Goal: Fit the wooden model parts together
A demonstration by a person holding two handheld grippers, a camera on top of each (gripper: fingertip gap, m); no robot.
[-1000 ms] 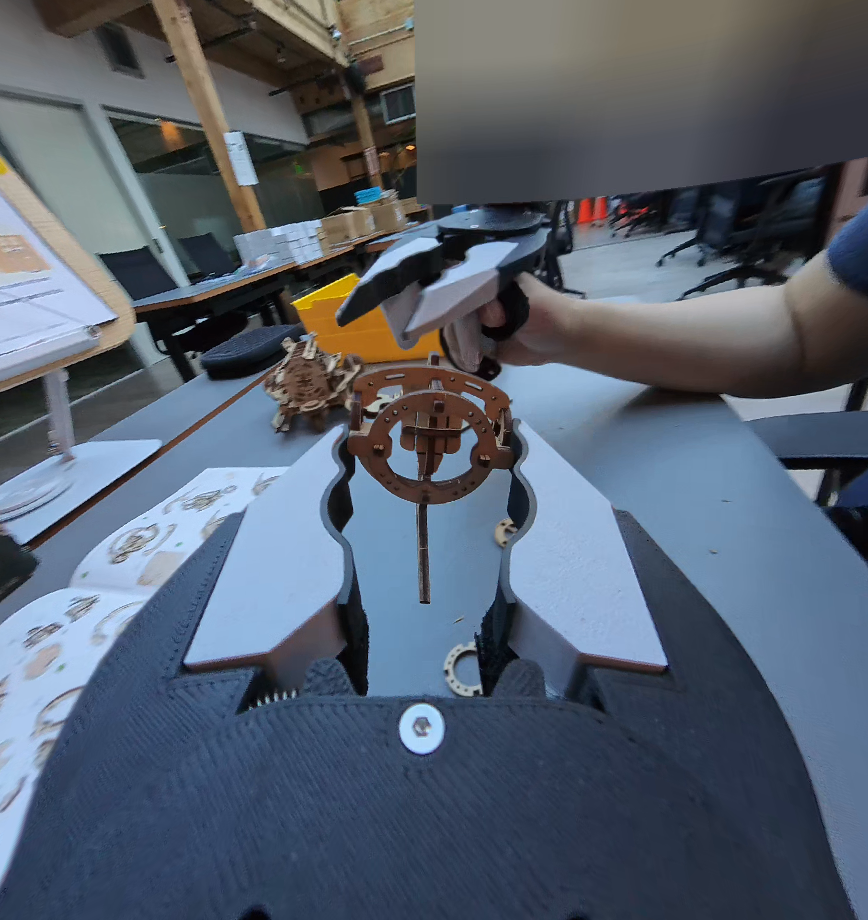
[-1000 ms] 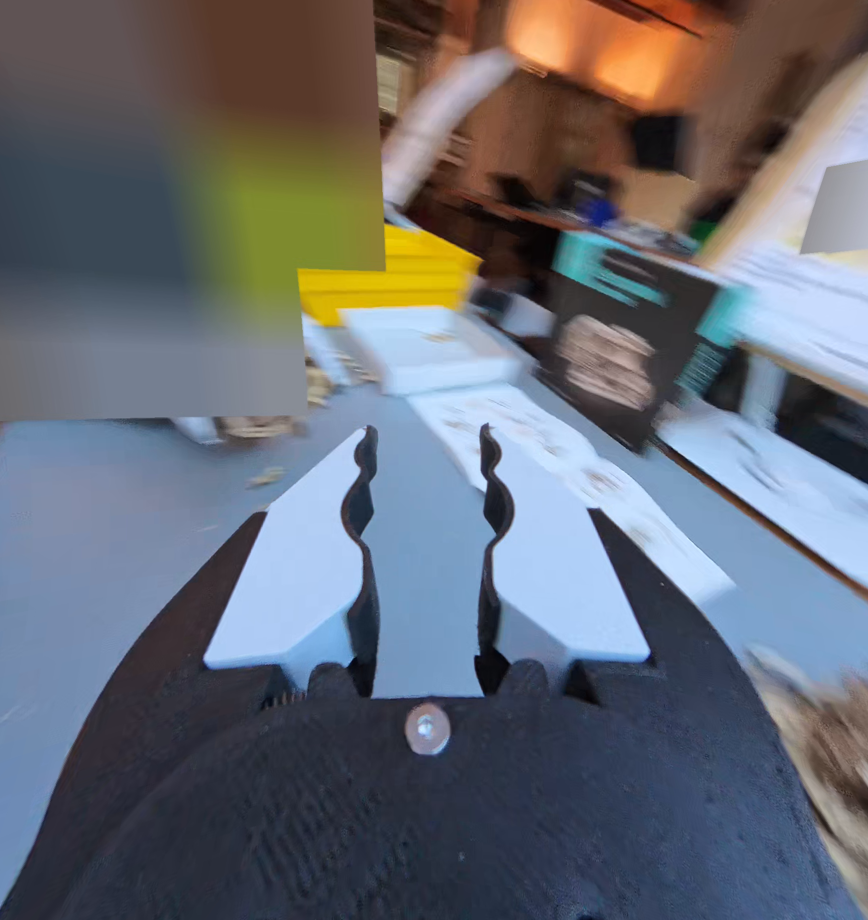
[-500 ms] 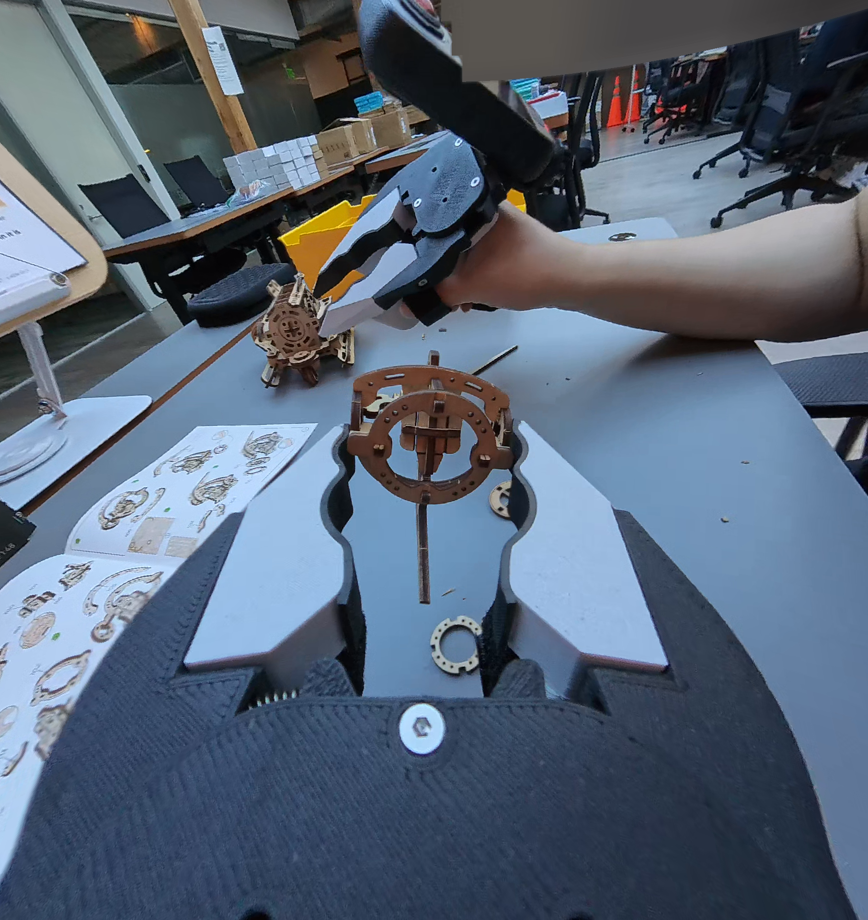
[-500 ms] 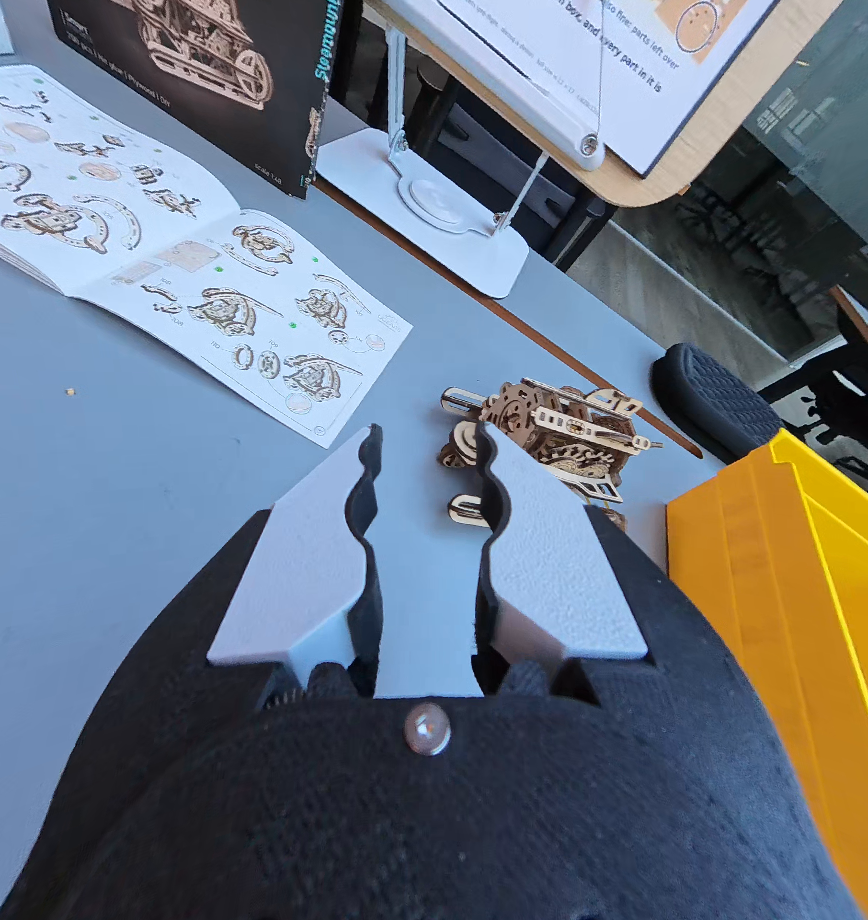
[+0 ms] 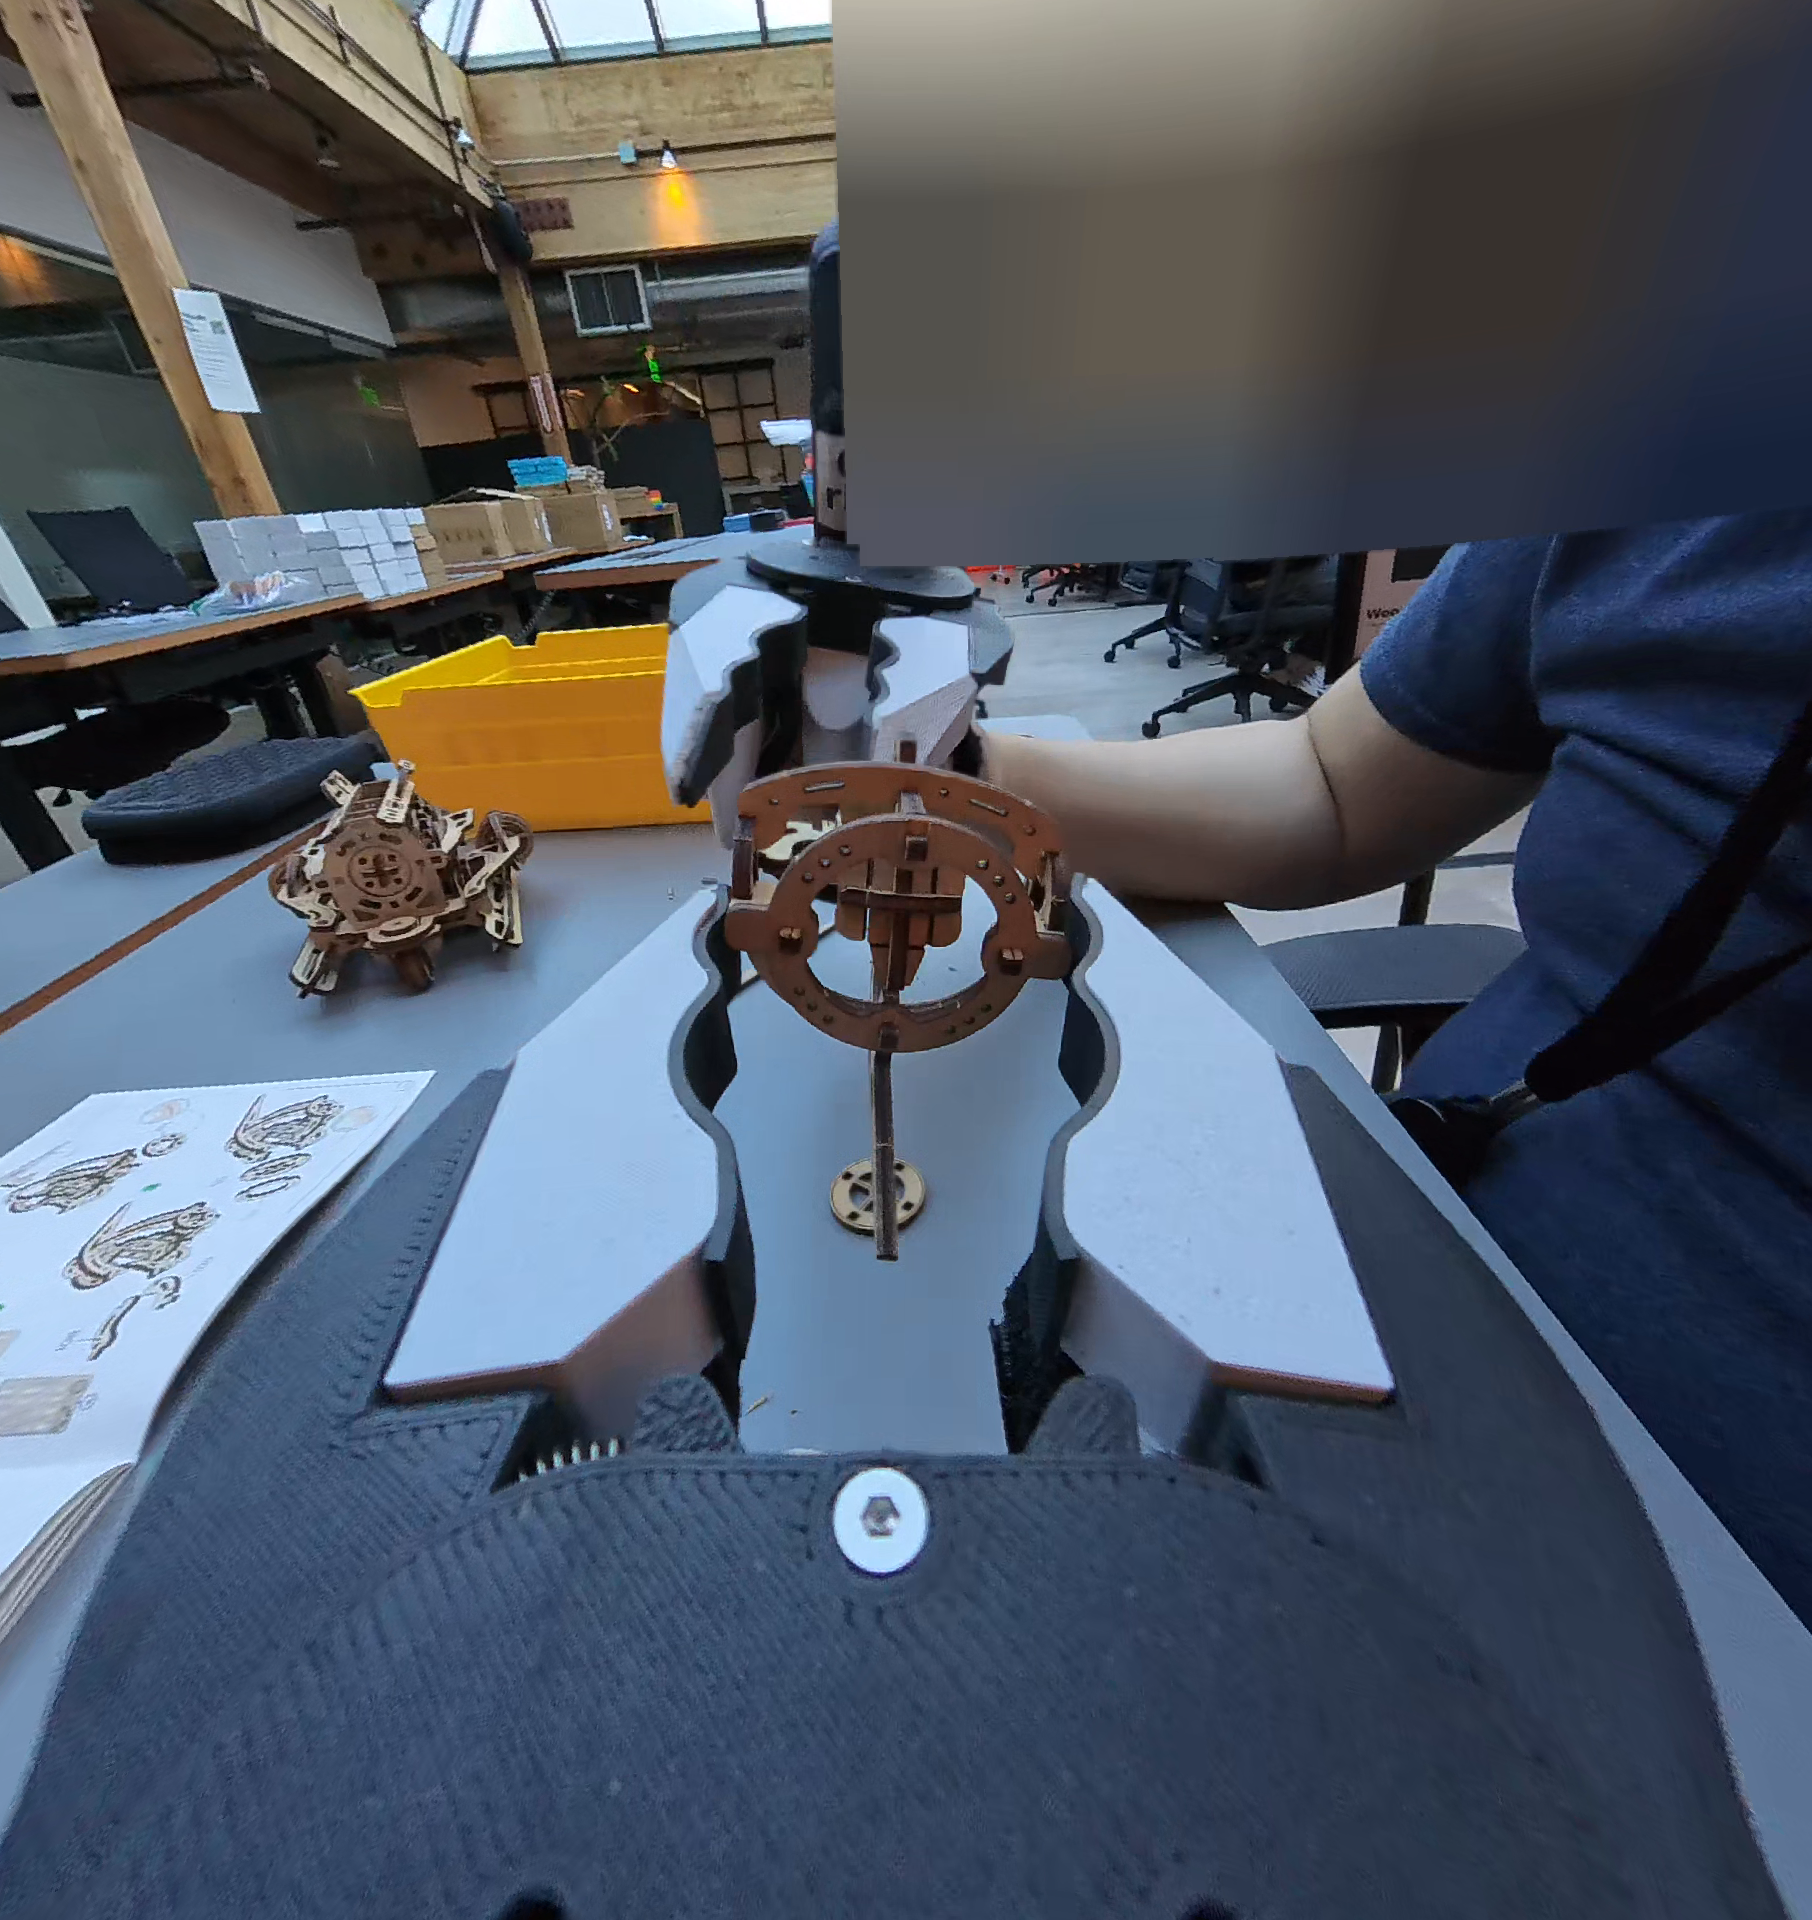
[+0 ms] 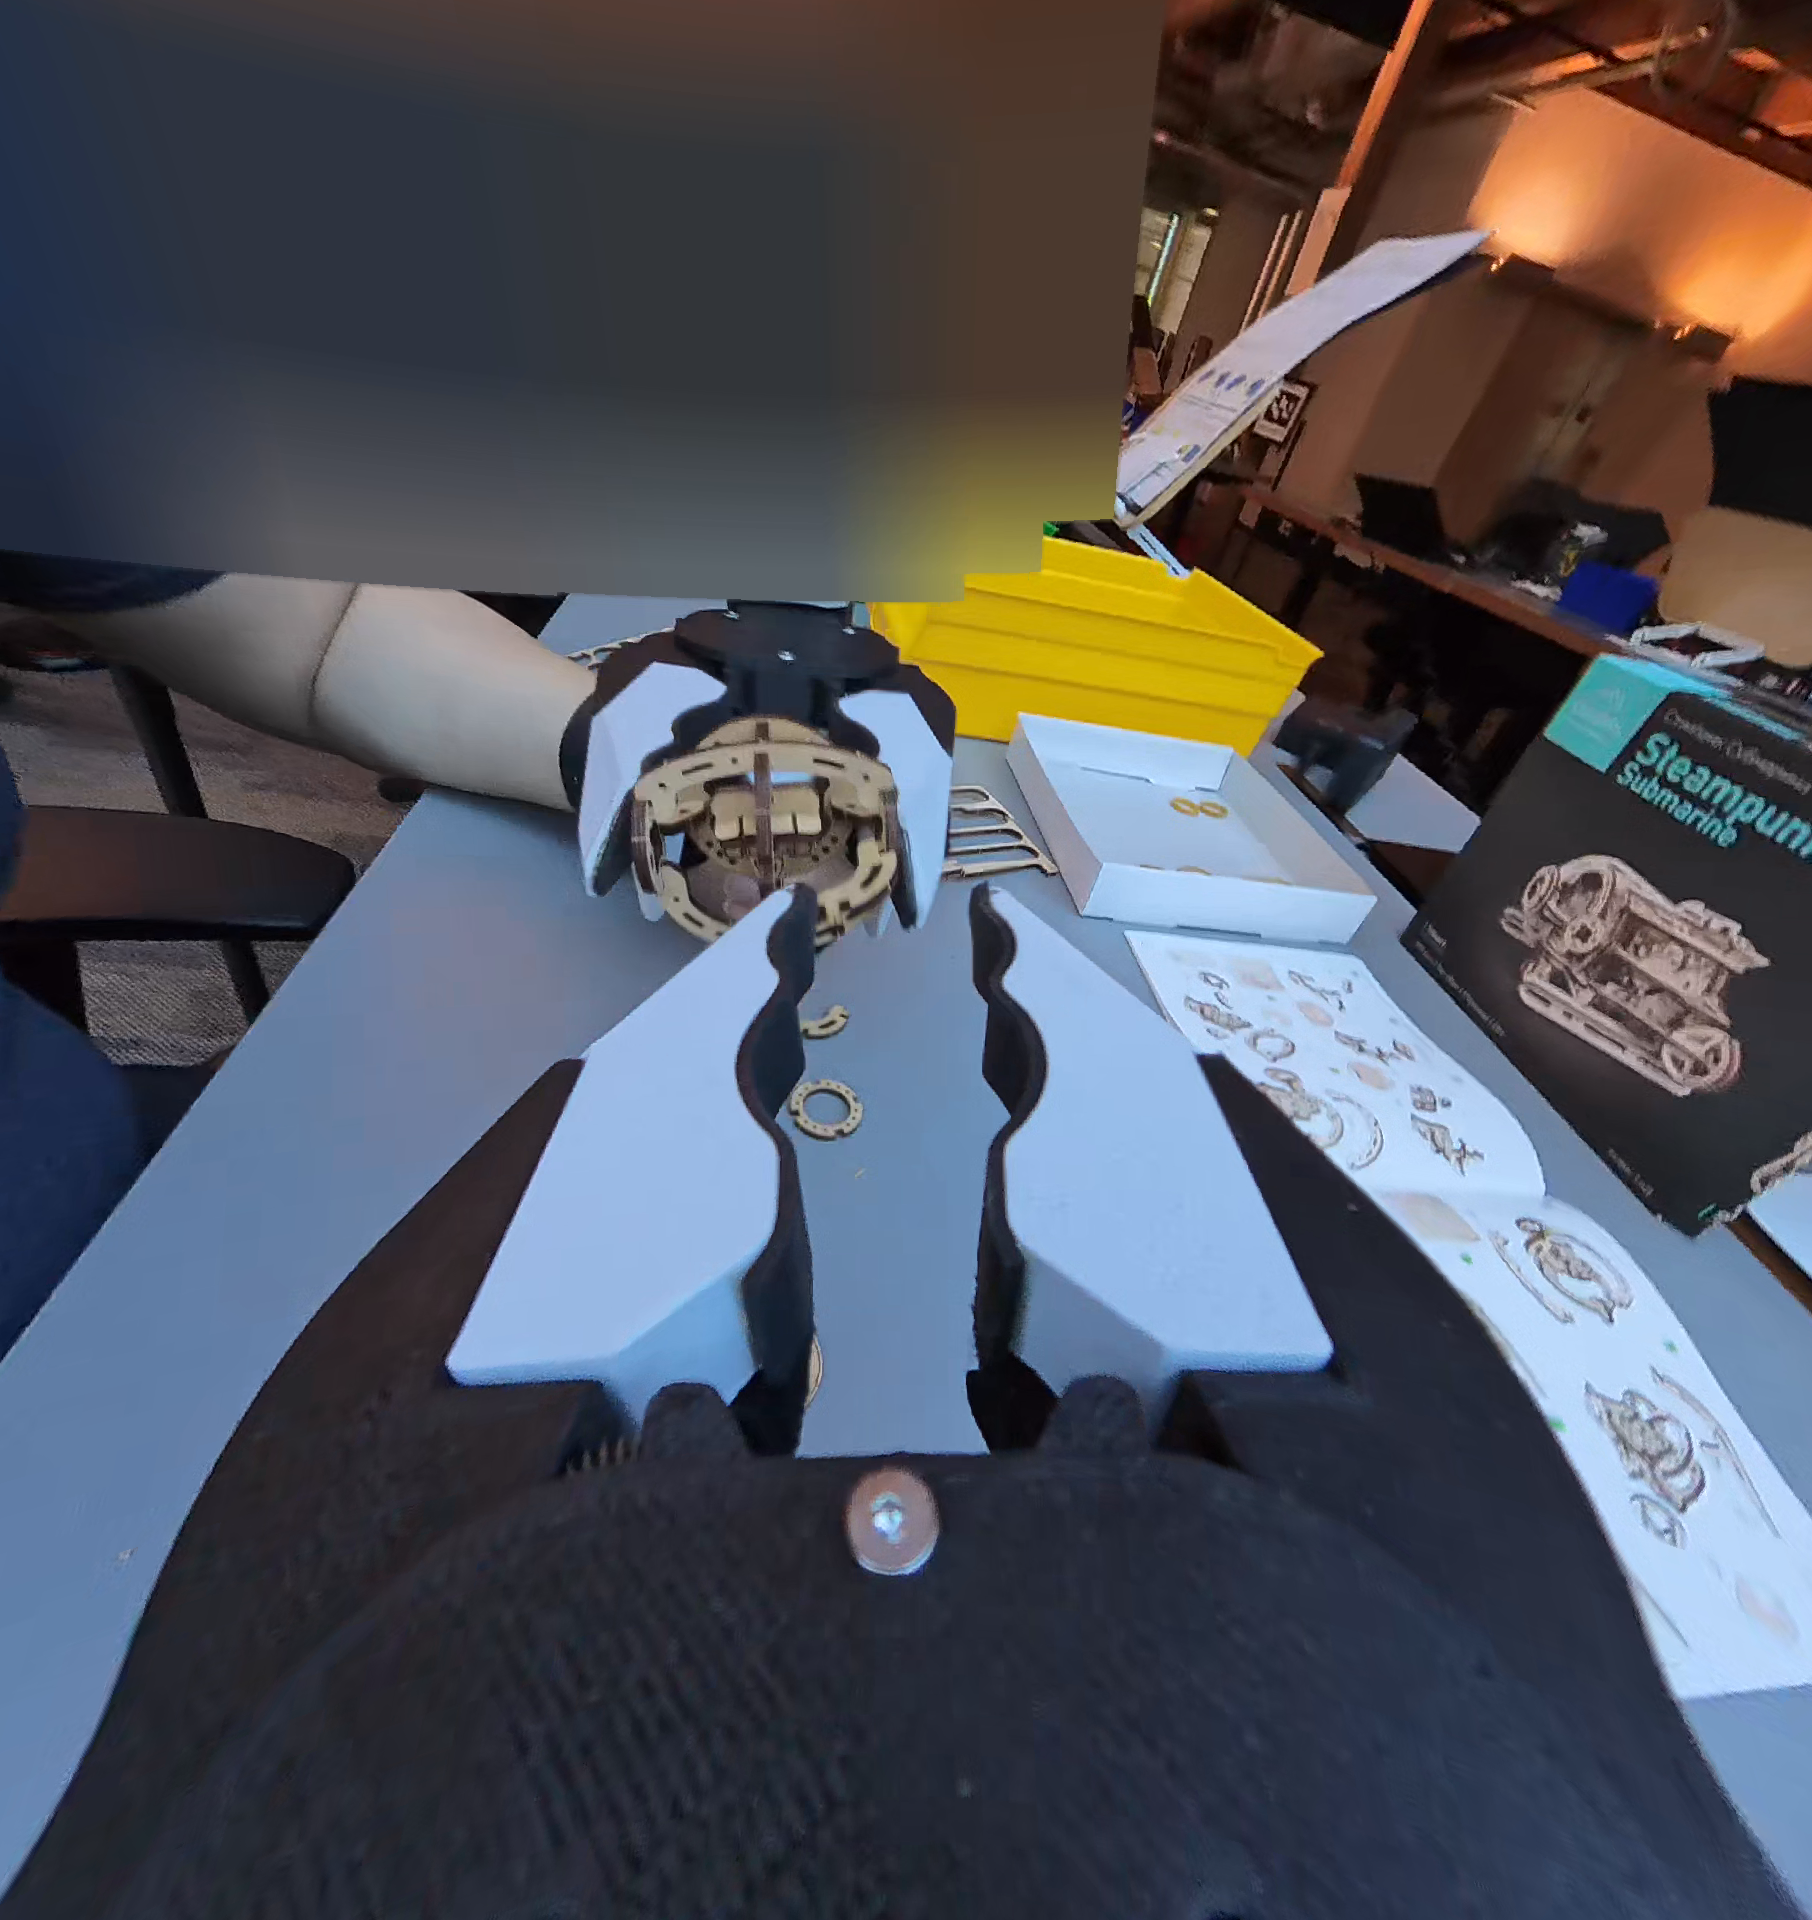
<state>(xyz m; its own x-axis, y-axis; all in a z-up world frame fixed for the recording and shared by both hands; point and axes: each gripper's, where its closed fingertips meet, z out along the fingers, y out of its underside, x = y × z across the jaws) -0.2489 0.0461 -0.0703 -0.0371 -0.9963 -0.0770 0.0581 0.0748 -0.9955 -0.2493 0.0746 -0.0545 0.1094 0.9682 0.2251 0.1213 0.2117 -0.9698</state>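
Left gripper (image 5: 897,925): clamped on ring assembly (image 5: 897,935), above table (image 5: 611,935) | Right gripper (image 6: 886,914): jaws apart, empty; swung back from finished model (image 5: 398,894) to face ring assembly | Next: likely fetch loose gear (image 6: 827,1110) below assembly.

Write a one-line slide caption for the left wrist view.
Left gripper fingers clamp a ringed wooden assembly above the grey table, facing the empty right gripper.

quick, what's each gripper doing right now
Left gripper: shut on the wooden ring assembly, held above the table.
Right gripper: open, empty, facing the left one.
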